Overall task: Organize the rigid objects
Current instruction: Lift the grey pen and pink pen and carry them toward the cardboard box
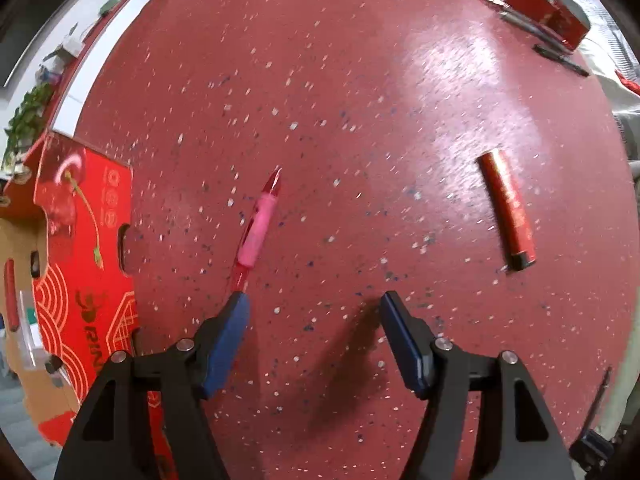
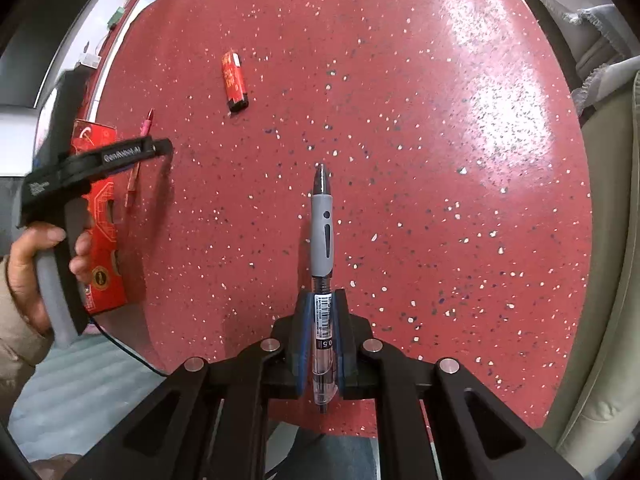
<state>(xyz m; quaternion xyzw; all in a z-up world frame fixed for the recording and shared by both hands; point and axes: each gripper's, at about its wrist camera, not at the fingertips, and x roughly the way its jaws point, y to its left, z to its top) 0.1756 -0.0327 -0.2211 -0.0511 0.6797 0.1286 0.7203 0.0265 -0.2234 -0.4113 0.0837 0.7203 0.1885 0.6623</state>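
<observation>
While our left hand-held gripper [image 1: 314, 304] hangs released, the pink pen [image 1: 256, 228] at its left pad on the worktop [image 1: 360, 100], our right hand-held gripper [image 2: 322, 300] clenches a grey-gripped pen [image 2: 322, 236] at frame centre.

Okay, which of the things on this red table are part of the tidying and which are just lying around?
Part of the job: pink pen; grey-grip pen held in the right gripper; red tube; red carton.

Just lying about: clutter on the far ledge.
</observation>
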